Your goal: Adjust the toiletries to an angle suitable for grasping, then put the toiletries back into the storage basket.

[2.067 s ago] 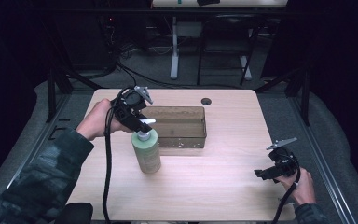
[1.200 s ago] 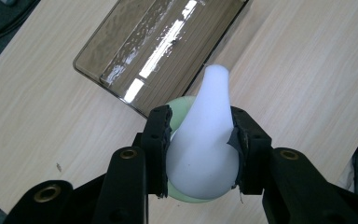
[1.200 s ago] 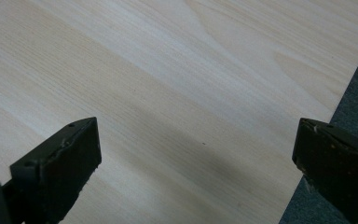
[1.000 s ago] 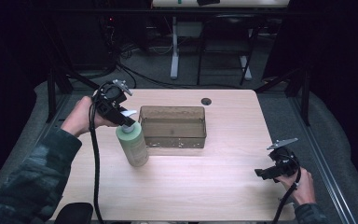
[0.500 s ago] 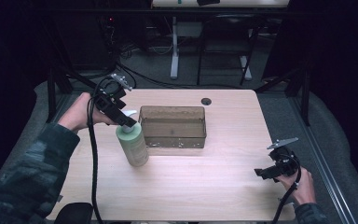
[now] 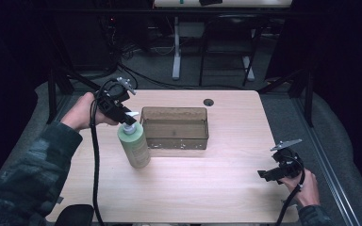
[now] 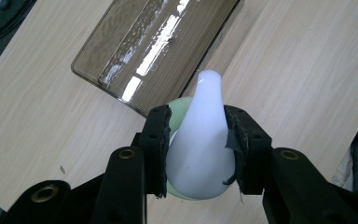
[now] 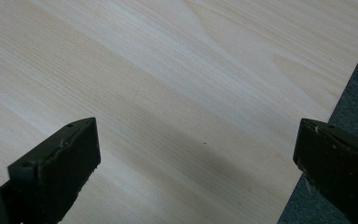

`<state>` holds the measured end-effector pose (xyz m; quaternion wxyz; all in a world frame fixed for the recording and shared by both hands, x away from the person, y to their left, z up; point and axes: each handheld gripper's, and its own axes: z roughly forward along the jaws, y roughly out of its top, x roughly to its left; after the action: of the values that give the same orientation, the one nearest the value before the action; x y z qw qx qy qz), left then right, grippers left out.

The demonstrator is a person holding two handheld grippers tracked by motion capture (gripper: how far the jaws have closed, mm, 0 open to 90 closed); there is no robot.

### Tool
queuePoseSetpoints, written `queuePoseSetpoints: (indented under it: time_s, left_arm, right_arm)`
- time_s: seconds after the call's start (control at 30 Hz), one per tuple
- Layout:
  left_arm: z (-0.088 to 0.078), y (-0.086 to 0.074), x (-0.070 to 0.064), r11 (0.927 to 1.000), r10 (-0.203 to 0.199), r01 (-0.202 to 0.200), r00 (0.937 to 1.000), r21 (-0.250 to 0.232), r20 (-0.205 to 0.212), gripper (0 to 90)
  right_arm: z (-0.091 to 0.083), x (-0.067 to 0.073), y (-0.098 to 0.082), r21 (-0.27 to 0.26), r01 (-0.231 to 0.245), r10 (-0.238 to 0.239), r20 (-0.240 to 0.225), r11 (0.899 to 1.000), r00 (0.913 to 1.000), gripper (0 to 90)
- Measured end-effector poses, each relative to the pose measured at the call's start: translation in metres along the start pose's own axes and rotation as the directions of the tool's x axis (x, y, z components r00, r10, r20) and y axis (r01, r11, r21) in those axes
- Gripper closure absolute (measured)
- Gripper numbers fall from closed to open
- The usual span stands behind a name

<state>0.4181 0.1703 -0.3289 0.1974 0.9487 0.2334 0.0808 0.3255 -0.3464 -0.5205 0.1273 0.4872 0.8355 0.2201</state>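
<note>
The left gripper (image 6: 122, 114) is pinching the white pump (image 7: 200, 140) of a green bottle (image 6: 134, 145), probably because the narrow top gives the jaws a firm hold. The bottle is standing upright on the table (image 6: 217, 179), just left of a clear brown tray (image 6: 175, 128). The right gripper (image 6: 271, 173) is idling near the table's right edge, jaws spread wide and holding nothing. The table is pale wood; the room around it is lying dark, with cables on the floor.
</note>
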Motion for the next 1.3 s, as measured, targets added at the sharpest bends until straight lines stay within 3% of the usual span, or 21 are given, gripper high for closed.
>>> queuePoseSetpoints:
  time_s: [0.2, 0.57, 0.73, 1.03, 1.3]
  left_arm:
    - [0.000, -0.001, 0.003, 1.0000, -0.001, 0.001, 1.0000, -0.002, 0.009, 63.0]
    - [-0.002, 0.001, -0.003, 0.9994, 0.021, -0.020, 0.9997, 0.028, -0.016, 63.2]
    - [-0.010, 0.001, -0.006, 0.9994, 0.023, -0.023, 0.9997, 0.026, -0.011, 63.3]
    - [-0.020, 0.010, -0.009, 0.9978, 0.045, -0.044, 0.9989, 0.049, -0.012, 63.3]
    - [-0.026, 0.012, -0.014, 0.9972, 0.054, -0.053, 0.9984, 0.053, -0.019, 63.3]
  right_arm:
    - [0.001, 0.001, 0.001, 0.005, 0.003, -0.004, 0.006, 1.000, 1.0000, 0.0]
    - [-0.002, 0.004, 0.002, -0.013, 0.012, -0.012, 0.006, 1.000, 0.9999, 0.0]
    - [-0.006, 0.004, 0.004, -0.032, 0.016, -0.015, 0.014, 0.999, 0.9998, 0.0]
    - [-0.002, -0.001, 0.002, -0.018, 0.011, -0.011, 0.008, 1.000, 0.9999, 0.0]
    - [-0.003, 0.002, 0.002, -0.015, 0.017, -0.017, 0.008, 1.000, 0.9998, 0.0]
